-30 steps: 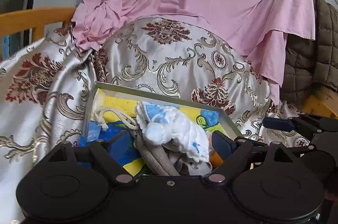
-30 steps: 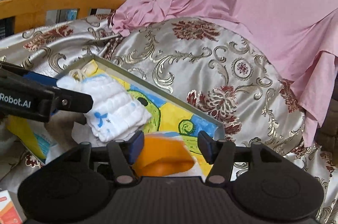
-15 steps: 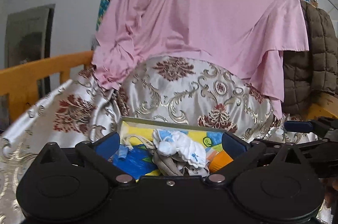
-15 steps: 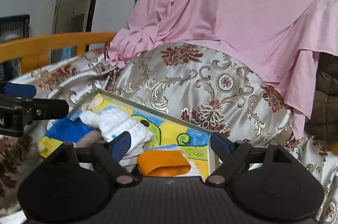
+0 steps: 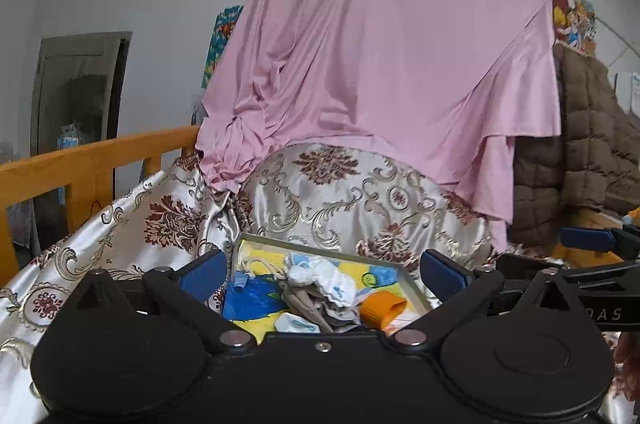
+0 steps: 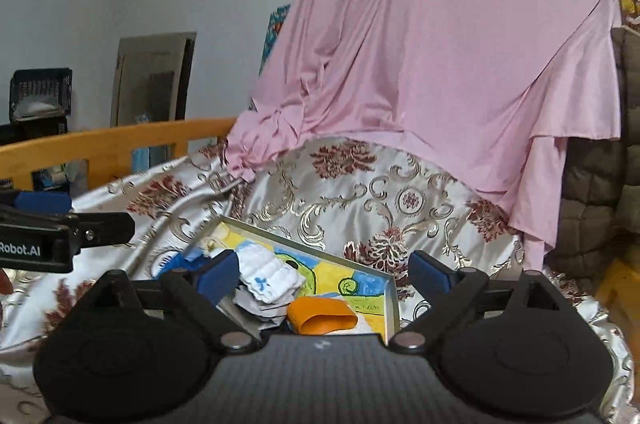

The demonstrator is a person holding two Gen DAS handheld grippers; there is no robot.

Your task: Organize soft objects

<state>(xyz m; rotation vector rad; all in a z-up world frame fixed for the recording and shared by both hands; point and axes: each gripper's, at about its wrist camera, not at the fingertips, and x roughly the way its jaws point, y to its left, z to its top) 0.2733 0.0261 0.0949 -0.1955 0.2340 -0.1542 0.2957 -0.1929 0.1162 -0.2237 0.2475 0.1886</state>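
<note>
compared with a second earlier, both grippers have drawn back and risen from the tray (image 5: 416,288): it now sits lower and smaller in each view, and the wall and the top edge of the pink sheet (image 5: 380,64) have come into sight. the left gripper (image 5: 322,274), then partly spread, now has its jaws fully apart with nothing between the pads. the right gripper (image 6: 322,274), narrower before, is opening at this moment; its blue pads (image 6: 430,274) press on nothing, and the tray contents lie beyond them. both tools point slightly downward toward the tray, side by side; each shows at the edge of the other's view.

the soft objects lie inside the shallow tray on the patterned satin bedcover (image 5: 340,196): a white quilted cloth with blue marks (image 6: 272,278) on top of a grey cloth (image 5: 308,304), a blue cloth (image 5: 252,298) to the left, and an orange item (image 6: 322,314) at the near right corner. a wooden bed rail (image 5: 92,156) runs behind at left; a brown quilted jacket (image 5: 580,152) hangs at right.
</note>
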